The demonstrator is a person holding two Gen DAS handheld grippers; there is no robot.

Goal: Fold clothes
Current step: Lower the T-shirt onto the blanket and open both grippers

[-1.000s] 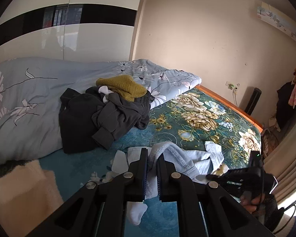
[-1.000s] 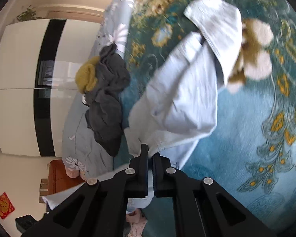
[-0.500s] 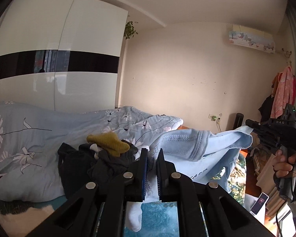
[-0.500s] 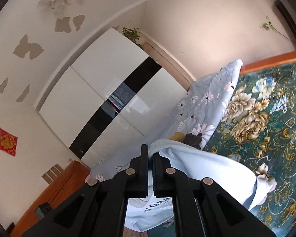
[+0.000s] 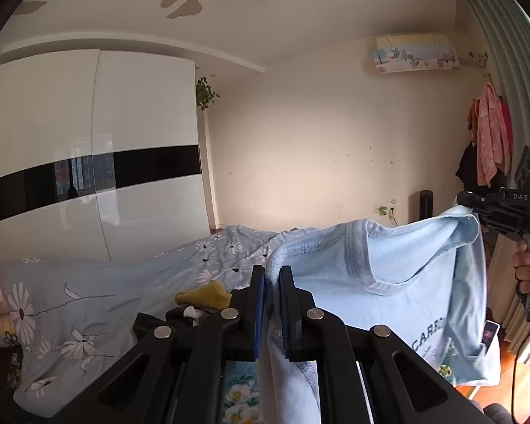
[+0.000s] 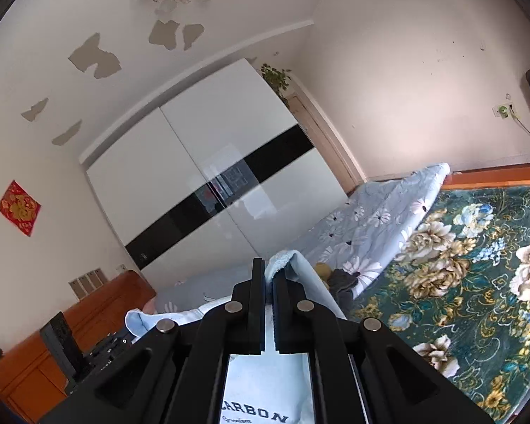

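Aloft, pale blue shirt point(image 5: 406, 282) pinched by both left tongs point(image 5: 272, 279) and right tongs point(image 6: 268, 275), clothes heap point(image 5: 194, 304) on bed behind.

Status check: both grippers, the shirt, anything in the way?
Left gripper shut on light blue T-shirt at one shoulder. Right gripper shut on the other. Shirt held up above the bed, spread between them. Nothing in the way; dark clothes pile lies behind.
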